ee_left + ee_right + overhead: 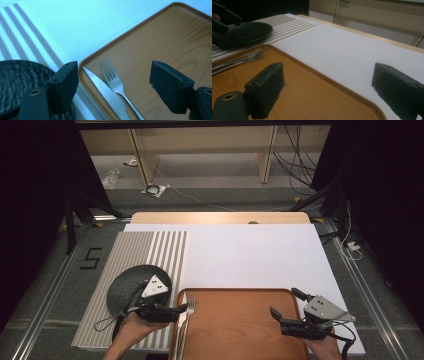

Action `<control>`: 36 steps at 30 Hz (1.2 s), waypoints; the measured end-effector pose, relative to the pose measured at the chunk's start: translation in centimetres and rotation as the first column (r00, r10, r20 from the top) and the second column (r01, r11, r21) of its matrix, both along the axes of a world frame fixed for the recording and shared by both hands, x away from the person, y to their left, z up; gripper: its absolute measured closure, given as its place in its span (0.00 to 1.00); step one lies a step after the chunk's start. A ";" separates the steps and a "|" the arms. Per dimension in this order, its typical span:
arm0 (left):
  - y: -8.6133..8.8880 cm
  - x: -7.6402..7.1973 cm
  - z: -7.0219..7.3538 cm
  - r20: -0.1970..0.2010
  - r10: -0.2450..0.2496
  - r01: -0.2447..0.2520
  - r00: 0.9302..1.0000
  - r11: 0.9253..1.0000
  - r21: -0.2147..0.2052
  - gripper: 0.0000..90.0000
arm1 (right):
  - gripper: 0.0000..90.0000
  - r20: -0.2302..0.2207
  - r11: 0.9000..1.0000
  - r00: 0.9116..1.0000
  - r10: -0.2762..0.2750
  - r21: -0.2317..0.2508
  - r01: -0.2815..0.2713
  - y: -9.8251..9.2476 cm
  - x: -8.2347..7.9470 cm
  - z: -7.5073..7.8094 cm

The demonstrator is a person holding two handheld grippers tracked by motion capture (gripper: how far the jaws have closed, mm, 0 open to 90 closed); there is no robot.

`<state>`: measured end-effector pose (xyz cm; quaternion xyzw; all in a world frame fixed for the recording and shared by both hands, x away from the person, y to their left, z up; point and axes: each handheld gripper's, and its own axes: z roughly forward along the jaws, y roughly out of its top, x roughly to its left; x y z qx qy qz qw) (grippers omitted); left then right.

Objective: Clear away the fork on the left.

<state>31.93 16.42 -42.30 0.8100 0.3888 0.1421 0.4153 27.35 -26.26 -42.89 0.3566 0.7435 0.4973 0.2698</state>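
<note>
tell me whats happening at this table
A person is working with a handheld gripper in each hand. The left gripper is open over the left edge of the wooden tray, where a fork and a knife lie side by side, gripped by neither gripper. A dark round plate sits on the striped mat beside the tray. The right gripper hovers open at the tray's right side.

A brown wood-grain tray (235, 320) holds a silver fork (112, 77) and silver knife (105, 92). The plate (131, 287) at lower left is black and textured, on a mat (150, 250) striped grey and white. The counter (250, 250) is plain white; both tongs (186, 308) (285, 306) are black.
</note>
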 end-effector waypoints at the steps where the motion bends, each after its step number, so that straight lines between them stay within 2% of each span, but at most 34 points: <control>1: 0.7 -0.1 0.1 0.003 0.018 -0.018 1.000 1.000 -0.023 0.25 | 0.13 0.005 1.000 1.000 0.002 0.010 -0.002 0.0 0.1 0.0; 3: 0.9 -0.1 0.0 0.004 0.025 -0.025 1.000 0.999 -0.029 0.25 | 0.13 0.006 1.000 1.000 0.003 0.009 -0.003 0.0 0.1 0.0; 4: 1.4 -0.2 0.0 0.009 0.045 -0.044 0.999 0.999 -0.030 0.24 | 0.13 0.000 1.000 1.000 0.000 0.001 0.000 0.0 0.0 0.0; 6: 1.8 -0.3 0.0 0.009 0.053 -0.053 0.999 0.997 -0.049 0.24 | 0.13 0.000 1.000 1.000 -0.001 -0.001 0.001 0.0 0.0 0.0; 8: 2.1 -0.3 0.1 0.008 0.064 -0.063 0.998 0.996 -0.060 0.24 | 0.13 0.006 1.000 1.000 -0.003 0.010 0.003 0.1 0.1 -0.1; 14: 3.6 -0.4 0.1 0.013 0.126 -0.125 0.992 0.988 -0.096 0.22 | 0.13 0.007 1.000 1.000 -0.006 0.006 0.006 0.0 0.1 0.0; 15: 4.0 -0.5 0.0 0.016 0.159 -0.156 0.987 0.982 -0.104 0.22 | 0.13 0.006 1.000 1.000 -0.005 0.005 0.005 0.0 0.1 -0.1; 16: 4.0 -0.5 0.0 0.016 0.159 -0.156 0.987 0.982 -0.104 0.22 | 0.13 0.006 1.000 1.000 -0.005 0.005 0.005 0.0 0.1 -0.1; 18: 4.6 -0.4 -0.2 0.005 0.214 -0.212 0.977 0.971 -0.114 0.22 | 0.13 0.006 1.000 1.000 -0.003 0.007 0.003 0.0 0.1 -0.1; 19: 4.9 -0.3 -0.2 -0.002 0.227 -0.226 0.974 0.967 -0.117 0.22 | 0.13 0.007 1.000 1.000 -0.003 0.006 0.002 0.0 0.1 -0.1; 20: 4.9 -0.3 -0.2 -0.002 0.227 -0.226 0.974 0.967 -0.117 0.22 | 0.13 0.007 1.000 1.000 -0.003 0.005 0.003 0.0 0.1 -0.1; 22: 5.6 -0.3 -0.4 -0.010 0.262 -0.261 0.965 0.957 -0.124 0.22 | 0.13 0.007 1.000 1.000 -0.002 0.004 0.002 0.0 0.1 -0.1; 28: 6.4 -0.5 -0.5 -0.012 0.293 -0.292 0.956 0.948 -0.131 0.22 | 0.13 0.004 1.000 1.000 -0.002 0.005 0.002 0.0 0.1 -0.1; 30: 6.7 -0.6 -0.7 -0.017 0.316 -0.316 0.949 0.939 -0.133 0.22 | 0.13 0.005 1.000 1.000 -0.002 0.004 0.002 0.0 0.0 -0.1; 31: 6.7 -0.6 -0.7 -0.017 0.316 -0.316 0.949 0.939 -0.133 0.22 | 0.13 0.005 1.000 1.000 -0.002 0.004 0.002 0.0 0.0 -0.1; 34: 7.3 -0.8 -0.7 -0.007 0.350 -0.347 0.937 0.927 -0.140 0.21 | 0.13 0.006 1.000 1.000 -0.004 0.008 0.004 0.1 0.1 -0.1; 36: 7.7 -0.9 -0.8 -0.014 0.363 -0.361 0.932 0.921 -0.150 0.21 | 0.13 0.006 1.000 1.000 -0.005 0.009 0.005 0.1 0.1 -0.1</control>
